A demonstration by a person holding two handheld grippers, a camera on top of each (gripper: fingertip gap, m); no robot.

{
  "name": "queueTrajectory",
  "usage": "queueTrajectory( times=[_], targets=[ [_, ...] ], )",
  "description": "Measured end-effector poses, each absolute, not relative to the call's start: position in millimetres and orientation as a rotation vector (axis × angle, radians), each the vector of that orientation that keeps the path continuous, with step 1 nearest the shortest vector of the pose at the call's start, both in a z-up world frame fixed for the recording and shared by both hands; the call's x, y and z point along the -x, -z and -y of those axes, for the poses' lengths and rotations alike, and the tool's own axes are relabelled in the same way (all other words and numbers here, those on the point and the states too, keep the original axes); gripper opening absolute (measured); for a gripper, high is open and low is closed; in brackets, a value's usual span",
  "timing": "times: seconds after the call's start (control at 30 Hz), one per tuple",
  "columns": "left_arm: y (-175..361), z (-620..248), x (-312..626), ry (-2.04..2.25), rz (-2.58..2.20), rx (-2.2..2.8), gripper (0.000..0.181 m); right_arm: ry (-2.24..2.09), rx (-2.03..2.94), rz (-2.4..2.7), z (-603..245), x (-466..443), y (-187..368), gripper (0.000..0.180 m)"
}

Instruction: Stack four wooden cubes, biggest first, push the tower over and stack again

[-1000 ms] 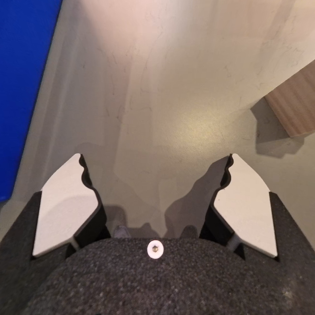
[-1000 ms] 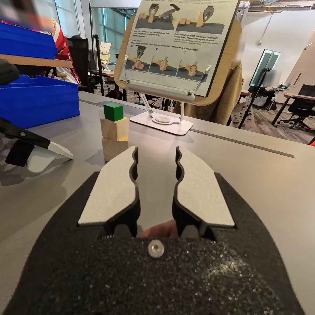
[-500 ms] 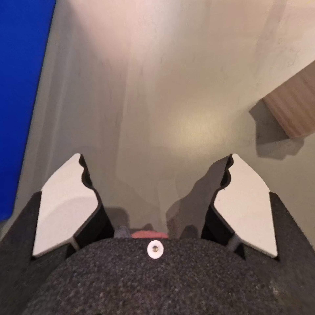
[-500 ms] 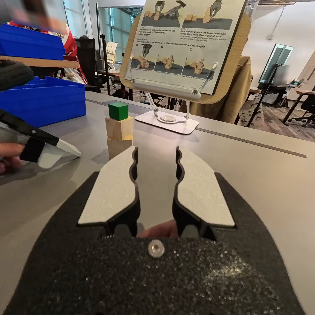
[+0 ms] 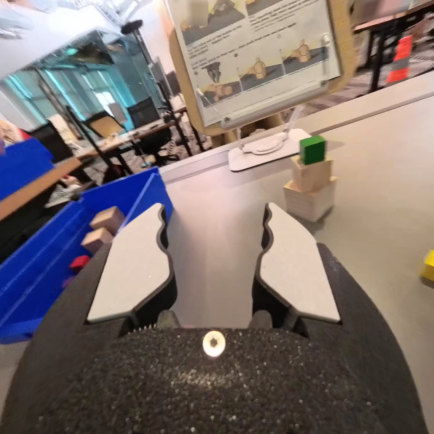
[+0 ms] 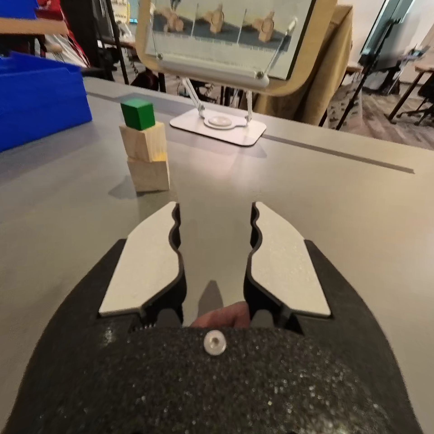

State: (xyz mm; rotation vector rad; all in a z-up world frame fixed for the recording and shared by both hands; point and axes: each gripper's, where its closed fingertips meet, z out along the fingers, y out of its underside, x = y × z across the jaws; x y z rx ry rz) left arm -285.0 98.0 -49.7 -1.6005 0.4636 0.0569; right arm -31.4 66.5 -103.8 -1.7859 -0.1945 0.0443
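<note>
Right now the left gripper [image 5: 215,211] is hovering over the grey table [image 5: 375,234] with its jaws spread wide and nothing between them. Its white fingers [image 5: 133,265] are pointing toward the table's far edge. Just to its left a blue bin [image 5: 58,246] is sitting on the table, holding a few loose wooden blocks [image 5: 105,219]. Ahead and to the right, a three-cube tower is standing: a large bare wooden cube [image 5: 308,203] at the bottom, a smaller wooden cube [image 5: 312,175] turned slightly askew on it, and a small green cube [image 5: 313,150] on top. A yellow cube [image 5: 428,270] is lying apart at the right edge.

The right gripper [image 6: 215,207] is also standing parted and empty, low over the table, with the tower ahead to its left. Behind the tower an instruction sheet [image 6: 223,30] is leaning on a white stand [image 6: 218,128].
</note>
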Motion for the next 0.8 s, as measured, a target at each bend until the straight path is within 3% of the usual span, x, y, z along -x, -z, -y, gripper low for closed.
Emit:
queueTrajectory(
  times=[0.23,0.43,0.8],
  targets=[
    [86,-94,283,0.218,-0.38,1.74,0.084,-0.1,1.978,0.23,-47,29,96,0.071],
    [102,-111,284,0.29,-0.343,1.823,0.082,-0.263,2.26,0.465,-47,71,58,0.063],
    [106,-110,275,0.255,-0.396,1.778,0.074,-0.054,2.726,0.771,-44,112,154,0.056]
  ],
)
